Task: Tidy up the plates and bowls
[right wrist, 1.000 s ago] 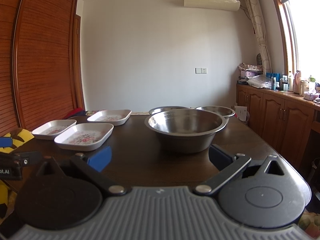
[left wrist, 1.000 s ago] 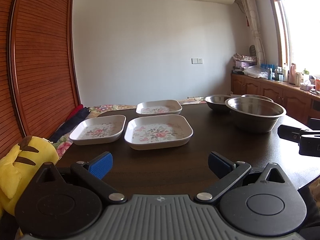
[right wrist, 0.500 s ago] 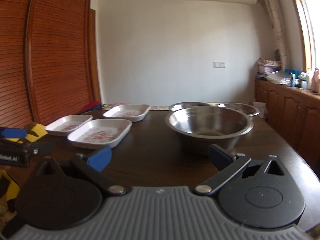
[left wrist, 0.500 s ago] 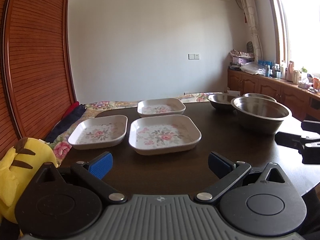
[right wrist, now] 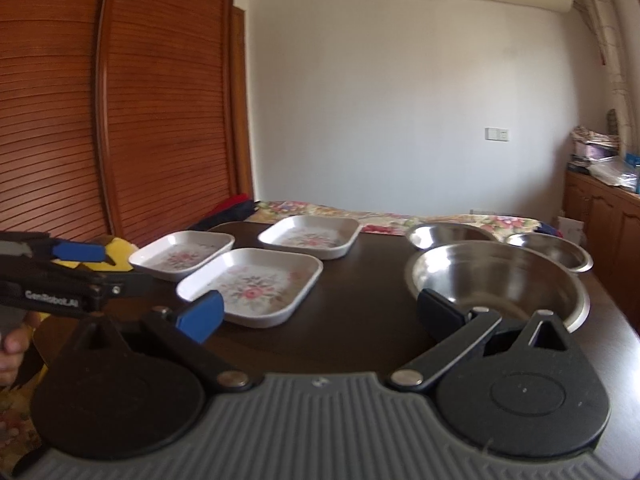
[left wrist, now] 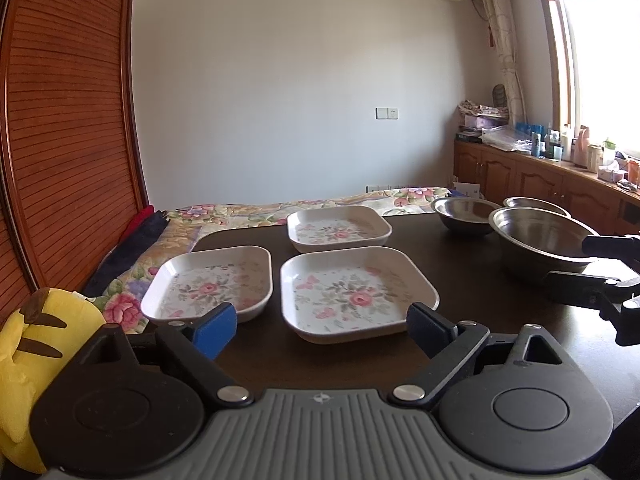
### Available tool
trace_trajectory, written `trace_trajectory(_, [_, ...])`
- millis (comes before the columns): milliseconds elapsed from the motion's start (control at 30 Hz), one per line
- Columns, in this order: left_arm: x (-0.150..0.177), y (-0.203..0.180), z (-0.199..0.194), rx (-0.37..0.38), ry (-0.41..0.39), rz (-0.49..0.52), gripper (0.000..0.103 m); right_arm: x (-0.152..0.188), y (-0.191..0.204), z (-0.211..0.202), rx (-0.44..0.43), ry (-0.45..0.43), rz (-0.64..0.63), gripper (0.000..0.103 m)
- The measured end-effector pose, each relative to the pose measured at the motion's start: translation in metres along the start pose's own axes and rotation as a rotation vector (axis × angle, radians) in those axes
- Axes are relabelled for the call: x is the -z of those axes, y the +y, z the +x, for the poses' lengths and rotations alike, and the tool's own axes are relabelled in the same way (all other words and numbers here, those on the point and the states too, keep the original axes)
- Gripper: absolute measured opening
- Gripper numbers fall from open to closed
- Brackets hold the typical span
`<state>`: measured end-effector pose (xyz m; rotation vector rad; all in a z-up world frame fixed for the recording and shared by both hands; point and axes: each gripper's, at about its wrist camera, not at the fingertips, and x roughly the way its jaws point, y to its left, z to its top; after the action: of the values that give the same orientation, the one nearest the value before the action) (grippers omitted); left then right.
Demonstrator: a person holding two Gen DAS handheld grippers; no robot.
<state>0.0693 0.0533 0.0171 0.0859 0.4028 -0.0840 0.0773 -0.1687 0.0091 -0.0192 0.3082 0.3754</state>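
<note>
Nothing is gripped yet; the approach is judged under way. The left gripper (left wrist: 320, 322) is held spread wide, the nearest plate (left wrist: 356, 294) just ahead between its fingers. The right gripper (right wrist: 318, 314) is likewise spread, the big bowl (right wrist: 496, 280) ahead to its right. Next, a rim must be straddled and pinched.

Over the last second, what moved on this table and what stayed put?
Only the grippers moved. The left gripper advanced toward the nearest floral plate; the right gripper swung left and closed on the large steel bowl. Both remain open and empty. All plates and bowls stayed where they were.
</note>
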Motion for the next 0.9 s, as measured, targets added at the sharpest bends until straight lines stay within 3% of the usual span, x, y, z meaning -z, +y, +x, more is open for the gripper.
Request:
trace_trajectory(67, [-0.001,0.004,0.005,0.002,0.01,-0.008,0.095,-0.004,0.003,0.007,-0.016,0.01,-0.012,0.101])
trace_trajectory(133, [-0.002,0.008,0.011,0.006,0.017,-0.015,0.095,-0.008,0.005,0.015,-0.034,0.022,-0.021,0.092])
trace_trajectory(500, [-0.01,0.023,0.042,0.023,0.061,-0.038,0.094,-0.023,0.0,0.057,-0.09,0.096,-0.015,0.084])
trace_trajectory(600, [-0.012,0.028,0.052,0.045,0.081,-0.063,0.089,-0.025,0.0,0.069,-0.104,0.12,-0.013,0.078])
trace_trajectory(767, [-0.011,0.037,0.068,0.071,0.131,-0.105,0.069,-0.026,0.003,0.09,-0.133,0.169,-0.024,0.068])
trace_trajectory(900, [-0.009,0.042,0.078,0.071,0.164,-0.133,0.06,-0.025,0.005,0.105,-0.144,0.205,-0.036,0.061])
